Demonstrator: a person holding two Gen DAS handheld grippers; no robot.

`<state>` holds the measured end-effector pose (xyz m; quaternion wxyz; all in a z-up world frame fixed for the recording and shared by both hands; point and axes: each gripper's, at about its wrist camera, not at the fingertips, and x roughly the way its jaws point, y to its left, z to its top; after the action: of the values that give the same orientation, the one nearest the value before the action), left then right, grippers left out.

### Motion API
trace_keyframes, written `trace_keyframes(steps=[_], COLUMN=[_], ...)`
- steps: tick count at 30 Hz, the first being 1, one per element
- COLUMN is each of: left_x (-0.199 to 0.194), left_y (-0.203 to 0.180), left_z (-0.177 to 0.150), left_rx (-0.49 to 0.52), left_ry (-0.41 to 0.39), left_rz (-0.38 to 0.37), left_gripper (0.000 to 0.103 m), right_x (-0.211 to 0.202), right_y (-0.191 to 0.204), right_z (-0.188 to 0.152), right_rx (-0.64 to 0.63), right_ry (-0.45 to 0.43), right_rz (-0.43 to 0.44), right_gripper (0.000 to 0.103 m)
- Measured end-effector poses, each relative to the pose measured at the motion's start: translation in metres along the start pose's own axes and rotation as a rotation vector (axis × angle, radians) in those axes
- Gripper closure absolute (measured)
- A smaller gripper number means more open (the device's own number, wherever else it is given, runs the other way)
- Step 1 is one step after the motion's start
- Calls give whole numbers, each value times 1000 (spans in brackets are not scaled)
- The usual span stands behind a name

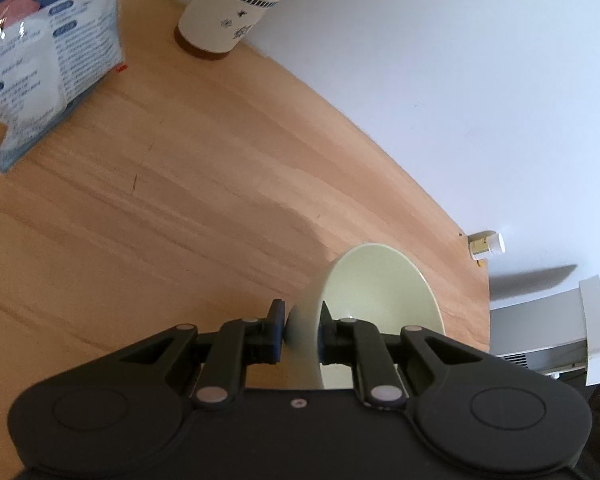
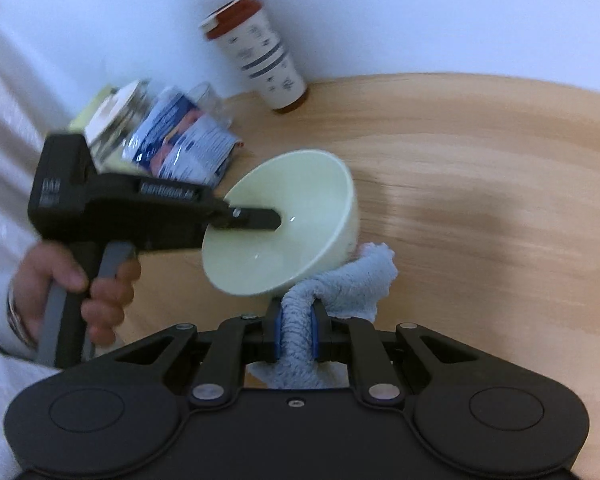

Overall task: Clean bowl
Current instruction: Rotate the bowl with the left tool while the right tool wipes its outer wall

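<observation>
The right gripper (image 2: 295,334) is clamped on a blue cloth (image 2: 348,280) that touches the underside of the pale green bowl (image 2: 284,224). The left gripper (image 1: 302,334) pinches the tilted bowl's rim above the wooden table (image 2: 480,184). At eleven o'clock stand a snack bag (image 2: 188,144) and a paper cup (image 2: 260,56).

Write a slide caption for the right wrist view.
Left hand-held gripper tilts the bowl; right hand-held gripper wipes with cloth.

A home tabletop is showing here: a light wooden table (image 1: 188,184) is sitting against a plain white wall (image 1: 460,80), holding a patterned paper cup (image 1: 236,8) and blue-white snack pouch (image 1: 32,60) upper left.
</observation>
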<state>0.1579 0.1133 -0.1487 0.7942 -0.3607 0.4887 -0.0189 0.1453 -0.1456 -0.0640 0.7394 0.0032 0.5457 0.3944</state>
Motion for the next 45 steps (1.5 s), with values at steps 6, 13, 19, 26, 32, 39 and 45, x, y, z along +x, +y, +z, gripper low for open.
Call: trace_keyframes(steps=[6, 13, 19, 26, 32, 39, 45], left_x=[0, 3, 7, 5, 6, 7, 9], left_y=[0, -3, -3, 2, 9, 19, 19], left_z=[-1, -3, -5, -1, 0, 2, 3], left_rx=[-10, 3, -10, -16, -77, -129, -111], left_ry=[-1, -3, 11, -1, 11, 21, 33], left_rz=[7, 4, 13, 24, 26, 45, 72], left_gripper=[90, 90, 89, 89, 89, 89, 89], right_x=[18, 45, 61, 55, 41, 16, 16], right_y=[10, 36, 41, 43, 31, -23, -48], right_z=[3, 10, 18, 20, 10, -10, -4], right_rx=[12, -8, 20, 38, 83, 329, 328], right_ry=[35, 68, 72, 38, 34, -11, 6], right_rz=[34, 67, 66, 55, 20, -22, -217], right_gripper=[88, 88, 88, 89, 89, 88, 85])
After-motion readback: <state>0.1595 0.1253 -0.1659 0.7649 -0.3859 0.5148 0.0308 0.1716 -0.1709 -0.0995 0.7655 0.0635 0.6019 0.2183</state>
